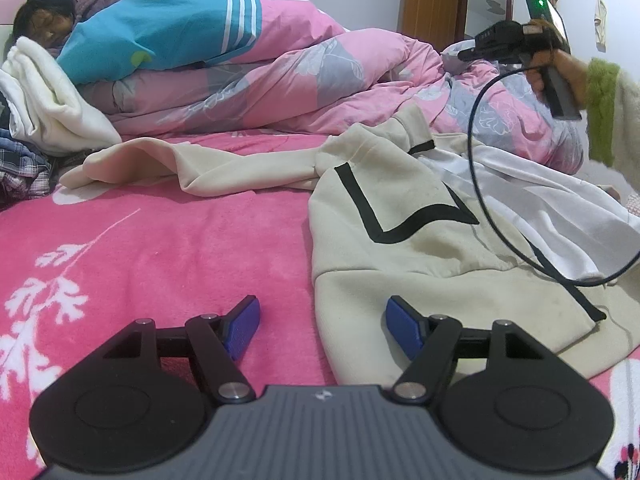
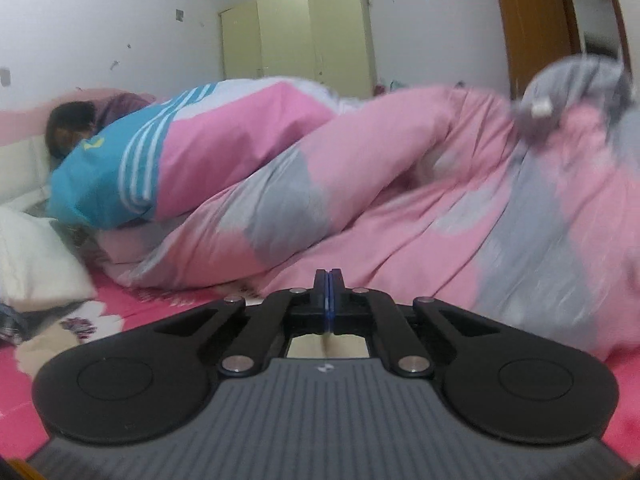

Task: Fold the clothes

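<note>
Cream fleece hoodie with black trim [image 1: 400, 236] sprawls across the pink floral bed [image 1: 160, 248], sleeve stretching leftward. Left hand-held gripper [image 1: 322, 320] hovers spread over its edge; right hand-held gripper [image 2: 328, 280], raised, is pressed together, empty.

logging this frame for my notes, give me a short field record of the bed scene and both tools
surface: pink blanket on a bed
garment: cream hoodie with black trim, spread unfolded, one sleeve stretched left
left tool: open, low over the hoodie's near edge, nothing gripped
right tool: shut, empty, raised above the bed, held in a hand
background: pink and grey quilt, person lying under it
also: folded white cloth at left
</note>
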The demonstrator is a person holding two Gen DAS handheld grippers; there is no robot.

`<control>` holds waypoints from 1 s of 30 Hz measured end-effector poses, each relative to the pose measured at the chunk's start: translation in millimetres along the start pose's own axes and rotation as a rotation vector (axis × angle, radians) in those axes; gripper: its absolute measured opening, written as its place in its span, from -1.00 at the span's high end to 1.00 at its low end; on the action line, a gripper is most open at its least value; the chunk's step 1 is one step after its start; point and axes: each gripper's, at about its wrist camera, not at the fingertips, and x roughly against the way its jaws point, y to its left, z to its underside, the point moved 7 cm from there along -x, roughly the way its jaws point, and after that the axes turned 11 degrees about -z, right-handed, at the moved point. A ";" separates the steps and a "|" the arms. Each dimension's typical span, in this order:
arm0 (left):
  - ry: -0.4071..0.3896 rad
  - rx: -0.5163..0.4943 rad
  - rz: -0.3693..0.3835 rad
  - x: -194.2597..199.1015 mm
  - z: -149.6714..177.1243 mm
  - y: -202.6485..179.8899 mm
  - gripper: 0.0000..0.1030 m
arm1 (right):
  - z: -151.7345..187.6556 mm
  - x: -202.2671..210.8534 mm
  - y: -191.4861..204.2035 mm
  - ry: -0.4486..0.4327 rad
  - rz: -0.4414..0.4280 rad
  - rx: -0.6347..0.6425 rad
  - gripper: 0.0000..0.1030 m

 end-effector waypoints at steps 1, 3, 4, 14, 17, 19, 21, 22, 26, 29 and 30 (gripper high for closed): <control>0.000 0.001 0.001 0.1 -0.1 0.2 -0.38 | -6.0 -0.7 -3.3 0.004 0.014 0.004 1.00; -0.001 0.004 0.003 0.2 -0.3 0.6 -0.38 | -6.6 -3.7 -9.0 0.018 0.004 -0.045 1.00; -0.001 0.005 0.003 0.2 -0.4 0.7 -0.39 | -4.1 -5.3 -10.5 0.028 -0.014 -0.084 1.00; 0.000 0.012 0.012 0.7 -0.8 1.7 -0.41 | 113.3 -61.3 -25.7 0.192 -0.104 -0.329 0.12; 0.000 0.010 0.013 0.7 -0.7 1.3 -0.41 | 124.1 -78.1 -43.5 0.147 -0.090 -0.404 0.11; -0.001 0.010 0.013 0.7 -0.5 1.2 -0.42 | 129.4 -86.7 -54.4 0.128 -0.105 -0.473 0.12; -0.001 0.011 0.013 0.5 -0.1 1.2 -0.42 | 135.3 -92.9 -56.5 0.132 -0.132 -0.502 0.22; -0.001 0.011 0.014 0.5 0.1 1.2 -0.42 | 138.2 -94.0 -56.3 0.135 -0.145 -0.511 0.44; 0.000 0.009 0.014 0.2 -0.1 0.8 -0.43 | 135.3 -86.1 -44.9 0.143 -0.188 -0.468 0.91; -0.002 0.008 0.012 0.4 0.1 0.3 -0.43 | 109.5 -64.6 -37.1 0.086 -0.175 -0.385 0.93; -0.003 0.008 0.012 0.5 0.2 0.3 -0.43 | 96.5 -55.1 -36.9 0.055 -0.171 -0.363 0.93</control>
